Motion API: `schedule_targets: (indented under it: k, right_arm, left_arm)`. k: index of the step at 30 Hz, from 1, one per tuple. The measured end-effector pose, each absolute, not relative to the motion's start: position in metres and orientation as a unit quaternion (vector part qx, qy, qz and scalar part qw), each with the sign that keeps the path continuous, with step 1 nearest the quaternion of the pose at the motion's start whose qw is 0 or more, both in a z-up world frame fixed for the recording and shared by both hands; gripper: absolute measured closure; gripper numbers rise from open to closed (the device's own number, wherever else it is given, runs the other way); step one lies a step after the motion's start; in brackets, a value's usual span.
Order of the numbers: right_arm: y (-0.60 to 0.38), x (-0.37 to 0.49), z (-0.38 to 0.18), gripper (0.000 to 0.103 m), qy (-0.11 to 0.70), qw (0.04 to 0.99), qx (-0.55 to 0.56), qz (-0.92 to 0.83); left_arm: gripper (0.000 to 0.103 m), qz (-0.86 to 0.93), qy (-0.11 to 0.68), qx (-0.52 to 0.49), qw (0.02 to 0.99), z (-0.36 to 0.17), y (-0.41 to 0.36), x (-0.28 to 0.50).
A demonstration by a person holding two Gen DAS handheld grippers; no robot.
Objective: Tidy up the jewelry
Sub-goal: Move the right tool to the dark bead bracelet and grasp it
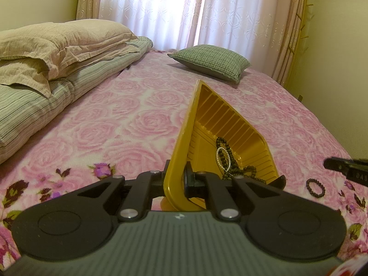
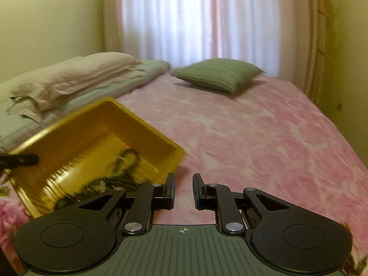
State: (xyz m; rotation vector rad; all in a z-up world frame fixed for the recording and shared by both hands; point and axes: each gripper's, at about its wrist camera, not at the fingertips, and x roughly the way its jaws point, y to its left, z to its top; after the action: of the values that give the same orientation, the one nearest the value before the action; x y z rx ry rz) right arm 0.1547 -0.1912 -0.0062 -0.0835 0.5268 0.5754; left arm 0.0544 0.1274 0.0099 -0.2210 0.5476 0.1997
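My left gripper is shut on the near rim of a yellow plastic tray and holds it tilted up on edge over the pink bedspread. Inside the tray lie a dark bead necklace and a small pearl bracelet, slid toward the low corner. A dark bead bracelet lies on the bedspread to the right of the tray. My right gripper is open and empty, above the bedspread just right of the tray; this view is blurred. Its fingertip shows at the right edge of the left wrist view.
A pink rose-pattern bedspread covers the bed. Folded bedding and a pillow are stacked at the left. A green checked cushion lies at the far end by the curtains. The bed's right edge runs by the wall.
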Motion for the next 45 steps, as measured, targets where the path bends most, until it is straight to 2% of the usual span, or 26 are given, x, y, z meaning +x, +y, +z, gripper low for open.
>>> schedule_targets:
  k: [17,45]
  right_arm:
    - [-0.265,0.173,-0.048,0.086,0.309,0.934,-0.049,0.171]
    - [-0.253,0.221,-0.082,0.086,0.363,0.917,-0.054,0.158]
  left_arm:
    - [0.096,0.099,0.27,-0.105,0.952,0.01,0.129,0.054]
    - [0.096,0.098,0.27,-0.106,0.952,0.01,0.128,0.054]
